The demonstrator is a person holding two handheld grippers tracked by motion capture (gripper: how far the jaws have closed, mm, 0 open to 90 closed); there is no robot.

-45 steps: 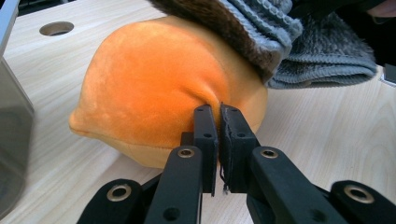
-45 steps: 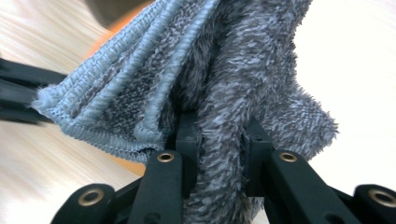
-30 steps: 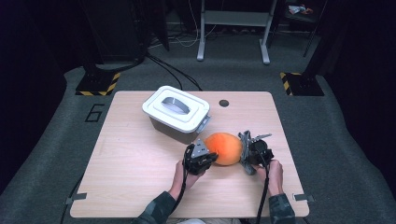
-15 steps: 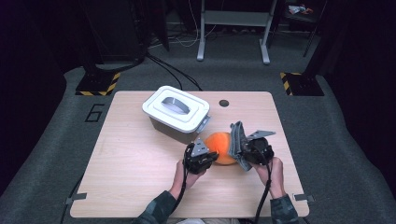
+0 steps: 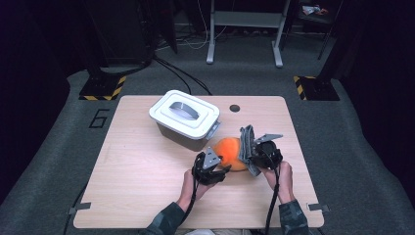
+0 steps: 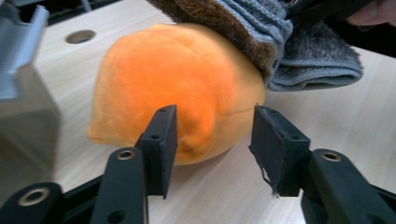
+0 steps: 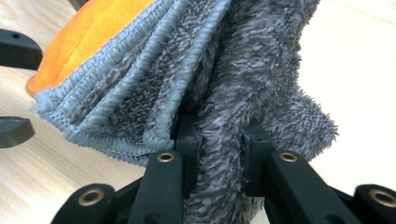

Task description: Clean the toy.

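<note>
An orange plush ball rests on the wooden table in front of the person. My left gripper is at its near side; its jaws have just been opening and now stand open, a fold of plush between them, the pads not pressing. My right gripper is shut on a folded grey fluffy cloth. The cloth hangs lifted off the table and leans on the ball's right side and top.
A white lidded box stands just behind and left of the ball. A round hole sits near the table's far edge. Bare wood lies to the left and along the front edge.
The left jaws have opened and let go of the orange ball. The right gripper has lifted the grey cloth from beside the ball up against its side.
</note>
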